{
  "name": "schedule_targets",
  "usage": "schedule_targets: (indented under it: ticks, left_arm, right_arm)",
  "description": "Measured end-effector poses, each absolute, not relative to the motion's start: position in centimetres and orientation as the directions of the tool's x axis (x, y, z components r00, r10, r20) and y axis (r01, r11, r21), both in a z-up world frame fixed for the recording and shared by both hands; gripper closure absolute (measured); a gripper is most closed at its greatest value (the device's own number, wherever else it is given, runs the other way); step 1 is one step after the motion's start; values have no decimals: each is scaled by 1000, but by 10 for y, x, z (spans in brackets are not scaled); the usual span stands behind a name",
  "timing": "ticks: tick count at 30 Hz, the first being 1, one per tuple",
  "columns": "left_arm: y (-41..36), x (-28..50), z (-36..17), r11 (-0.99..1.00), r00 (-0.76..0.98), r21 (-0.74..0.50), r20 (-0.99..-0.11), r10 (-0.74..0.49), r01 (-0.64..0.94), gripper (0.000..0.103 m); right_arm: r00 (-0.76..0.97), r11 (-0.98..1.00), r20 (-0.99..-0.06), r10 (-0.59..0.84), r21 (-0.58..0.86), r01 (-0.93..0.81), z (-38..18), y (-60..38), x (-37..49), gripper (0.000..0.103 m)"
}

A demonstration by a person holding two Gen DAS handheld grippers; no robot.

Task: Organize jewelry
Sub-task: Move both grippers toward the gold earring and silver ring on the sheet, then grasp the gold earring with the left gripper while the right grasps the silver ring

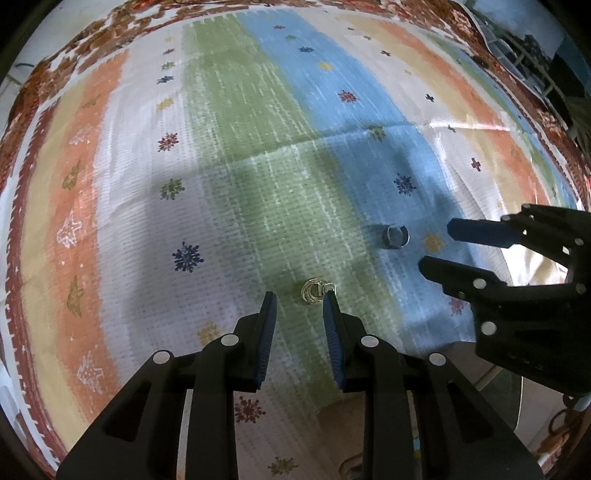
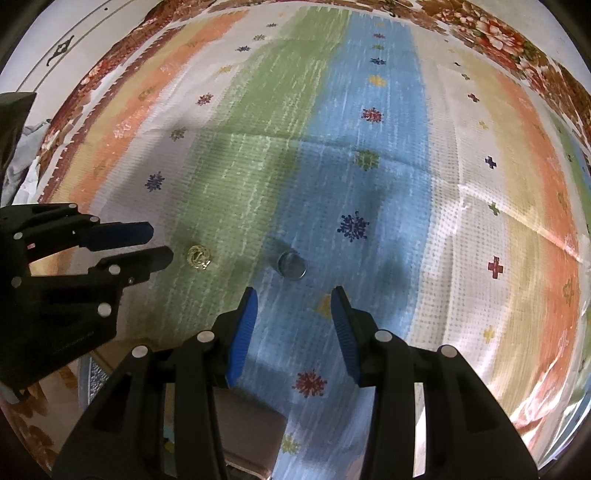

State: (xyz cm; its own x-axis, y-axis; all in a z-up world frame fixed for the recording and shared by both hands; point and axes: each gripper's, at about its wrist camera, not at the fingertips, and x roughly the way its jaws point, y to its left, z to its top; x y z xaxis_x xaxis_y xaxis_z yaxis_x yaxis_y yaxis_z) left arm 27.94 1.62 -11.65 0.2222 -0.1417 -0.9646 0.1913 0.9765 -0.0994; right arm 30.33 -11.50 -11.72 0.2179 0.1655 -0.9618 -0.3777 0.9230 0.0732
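Note:
A small gold ring lies on the green stripe of a striped mat. My left gripper hangs just above it, jaws apart, the ring lying beside the right fingertip and not gripped. A silver ring rests on the blue stripe to the right. In the right wrist view the silver ring lies just beyond my right gripper, which is open with nothing between its blue pads. The gold ring lies to its left, close to the tips of the left gripper. The right gripper also shows in the left wrist view.
The striped mat covers most of the table, over a floral cloth at the edges. A brown box-like object sits below the near edge of the table. A dark object stands at the far left.

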Motion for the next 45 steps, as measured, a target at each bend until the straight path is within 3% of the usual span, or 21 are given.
schedule_targets:
  ticks: [28, 38, 45]
  left_arm:
    - [2, 282, -128, 969, 203, -41, -975, -92, 243, 75]
    - [-5, 294, -143, 968, 182, -33, -980, -80, 248, 75]
    - [-10, 294, -136, 964, 194, -40, -977, -94, 264, 75]
  right_arm:
    - [190, 931, -975, 118, 41, -363, -148, -99, 333, 60]
    - [193, 941, -974, 118, 48, -334, -150, -109, 332, 76]
    - [188, 943, -974, 129, 62, -327, -150, -114, 335, 77]
